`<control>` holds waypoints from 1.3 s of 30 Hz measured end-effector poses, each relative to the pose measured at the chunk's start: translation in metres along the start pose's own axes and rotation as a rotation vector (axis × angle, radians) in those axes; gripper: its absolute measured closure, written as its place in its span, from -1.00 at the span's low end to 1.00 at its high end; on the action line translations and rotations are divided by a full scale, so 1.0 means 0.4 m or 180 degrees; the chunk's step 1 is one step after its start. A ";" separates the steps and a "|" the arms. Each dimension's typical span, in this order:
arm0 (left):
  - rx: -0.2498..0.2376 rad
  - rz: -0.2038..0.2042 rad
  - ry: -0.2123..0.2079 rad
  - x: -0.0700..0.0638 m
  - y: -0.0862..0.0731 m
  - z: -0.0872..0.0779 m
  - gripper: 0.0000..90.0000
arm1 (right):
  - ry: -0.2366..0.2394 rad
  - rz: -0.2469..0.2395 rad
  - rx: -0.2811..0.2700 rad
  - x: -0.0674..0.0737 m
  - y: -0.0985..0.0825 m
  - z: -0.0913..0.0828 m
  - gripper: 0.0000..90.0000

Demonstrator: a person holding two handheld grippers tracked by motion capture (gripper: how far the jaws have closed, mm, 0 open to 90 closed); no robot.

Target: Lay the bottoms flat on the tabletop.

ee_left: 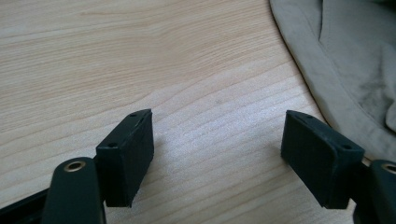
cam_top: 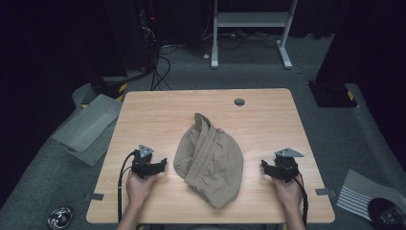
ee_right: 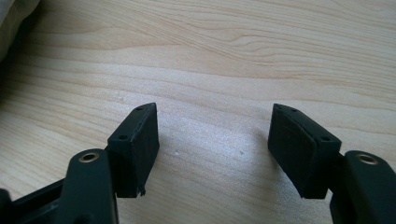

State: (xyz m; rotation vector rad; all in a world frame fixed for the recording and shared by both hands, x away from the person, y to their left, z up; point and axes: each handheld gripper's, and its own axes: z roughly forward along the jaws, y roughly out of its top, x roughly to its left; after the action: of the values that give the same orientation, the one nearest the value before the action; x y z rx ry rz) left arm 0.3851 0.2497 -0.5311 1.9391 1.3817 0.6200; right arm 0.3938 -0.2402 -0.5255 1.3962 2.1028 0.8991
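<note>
Left gripper (cam_top: 162,165) and right gripper (cam_top: 265,166) low, well apart, tips facing inward. Jaws of both spread wide, nothing between them.

A light wood-grain table (cam_top: 268,120) with rounded corners carries a crumpled tan garment (cam_top: 210,160), which lies near the middle, a little toward the person's edge. A small round grommet hole (cam_top: 239,102) sits near the far edge. Tabs of grey tape (cam_top: 95,196) stick out at the two near corners.

Dark lab: cables (cam_top: 160,67), metal stand (cam_top: 251,28), carpet (cam_top: 311,62).
</note>
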 end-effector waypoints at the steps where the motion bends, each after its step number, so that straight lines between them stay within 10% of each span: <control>1: -0.0001 -0.0002 0.0000 0.000 0.000 0.000 -0.43 | 0.0000 -0.0002 0.0000 0.000 0.000 0.000 -0.26; 39: -0.0005 0.0018 -0.0032 -0.001 0.000 0.001 -0.42 | 0.0197 -0.0143 -0.0010 0.039 -0.003 -0.005 -0.32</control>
State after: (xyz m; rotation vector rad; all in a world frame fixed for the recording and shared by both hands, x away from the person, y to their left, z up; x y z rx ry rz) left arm 0.3854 0.2494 -0.5312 1.9430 1.3696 0.6130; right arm 0.3860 -0.2266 -0.5253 1.3300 2.1686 0.9384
